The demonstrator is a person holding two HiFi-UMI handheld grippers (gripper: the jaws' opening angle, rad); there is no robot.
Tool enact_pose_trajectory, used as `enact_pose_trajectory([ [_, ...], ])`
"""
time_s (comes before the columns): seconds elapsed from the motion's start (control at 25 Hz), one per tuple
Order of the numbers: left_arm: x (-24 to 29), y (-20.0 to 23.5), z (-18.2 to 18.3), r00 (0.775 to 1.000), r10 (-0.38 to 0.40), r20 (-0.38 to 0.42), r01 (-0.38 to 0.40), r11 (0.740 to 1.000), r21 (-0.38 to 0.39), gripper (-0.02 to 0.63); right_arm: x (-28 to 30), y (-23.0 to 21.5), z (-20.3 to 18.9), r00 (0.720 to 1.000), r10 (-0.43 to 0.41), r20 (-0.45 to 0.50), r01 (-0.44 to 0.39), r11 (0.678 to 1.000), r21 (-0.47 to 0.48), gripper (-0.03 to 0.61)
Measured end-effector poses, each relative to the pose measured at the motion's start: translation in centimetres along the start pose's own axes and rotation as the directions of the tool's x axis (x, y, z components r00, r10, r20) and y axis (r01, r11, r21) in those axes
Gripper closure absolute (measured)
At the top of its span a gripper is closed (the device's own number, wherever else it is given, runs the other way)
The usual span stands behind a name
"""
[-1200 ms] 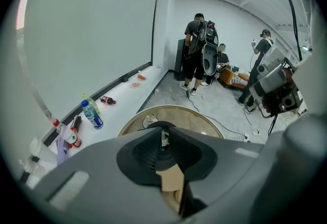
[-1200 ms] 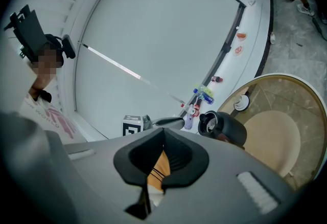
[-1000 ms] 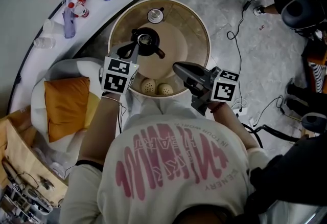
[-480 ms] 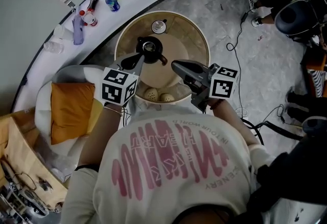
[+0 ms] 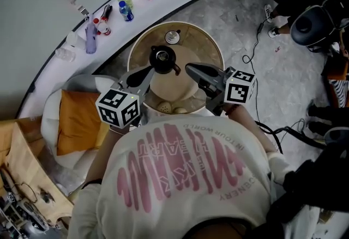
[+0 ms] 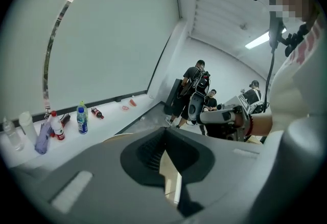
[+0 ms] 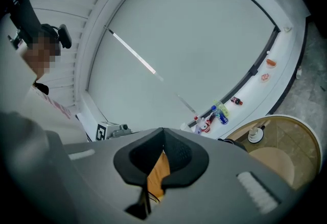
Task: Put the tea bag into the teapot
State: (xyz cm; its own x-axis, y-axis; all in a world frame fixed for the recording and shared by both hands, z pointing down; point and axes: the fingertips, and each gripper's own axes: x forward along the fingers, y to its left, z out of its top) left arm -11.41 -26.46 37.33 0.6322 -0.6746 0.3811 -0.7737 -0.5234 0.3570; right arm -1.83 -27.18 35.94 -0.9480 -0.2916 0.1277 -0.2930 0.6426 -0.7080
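A black teapot (image 5: pixel 162 60) stands open on the round tan table (image 5: pixel 210 49), its lid (image 5: pixel 172 36) lying apart at the far side. My left gripper (image 5: pixel 152 69) is shut and empty, its tip just left of the pot and nearer me. In its own view the left gripper (image 6: pixel 164 135) shows closed jaws with nothing between them. My right gripper (image 5: pixel 188 69) is also shut, hovering right of the pot; the right gripper (image 7: pixel 163 134) view shows the lid (image 7: pixel 254 136) and table (image 7: pixel 294 133). Two pale round objects (image 5: pixel 164 107) sit at the table's near edge. I see no tea bag.
Several bottles (image 5: pixel 126 11) stand on the curved white counter (image 5: pixel 65 63) behind the table. An orange cushion (image 5: pixel 79 123) lies on a white seat at my left. Cables (image 5: pixel 256 41) run over the grey floor to the right, where people (image 5: pixel 311 22) stand.
My left gripper has drawn back from over the teapot's mouth to its near left side. The right gripper has stayed about where it was. The head view has shifted.
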Motion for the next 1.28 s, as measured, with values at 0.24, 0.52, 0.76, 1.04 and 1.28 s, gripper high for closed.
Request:
enact_pose_trajectory([
  [0.24,-1.6,-0.1,0.0,0.999,0.023,0.025,-0.023,1.000,0.008,0.600,0.1,0.7,-0.1,0.999,-0.010,-0.037,0.007,0.997,-0.079,0.580],
  [0.52,-2.5,-0.5,0.0,0.998,0.041,0.039,-0.042,0.999,0.025,0.600,-0.2,1.0,0.1,0.999,-0.010,-0.041,0.005,0.993,-0.116,0.580],
  [0.76,-2.6,-0.4,-0.3,0.998,0.050,0.040,-0.051,0.999,0.018,0.600,-0.4,1.2,-0.5,0.997,-0.002,-0.071,-0.007,0.991,-0.131,0.580],
  [1.04,-2.5,-0.5,-0.6,0.999,0.049,0.018,-0.050,0.999,0.009,0.600,-0.4,0.8,-0.6,0.997,-0.008,-0.076,-0.001,0.994,-0.108,0.580],
  [1.28,-2.7,-0.6,-0.6,0.998,0.053,0.017,-0.053,0.999,0.011,0.600,-0.3,1.0,-0.9,0.996,0.006,-0.084,-0.014,0.994,-0.106,0.580],
])
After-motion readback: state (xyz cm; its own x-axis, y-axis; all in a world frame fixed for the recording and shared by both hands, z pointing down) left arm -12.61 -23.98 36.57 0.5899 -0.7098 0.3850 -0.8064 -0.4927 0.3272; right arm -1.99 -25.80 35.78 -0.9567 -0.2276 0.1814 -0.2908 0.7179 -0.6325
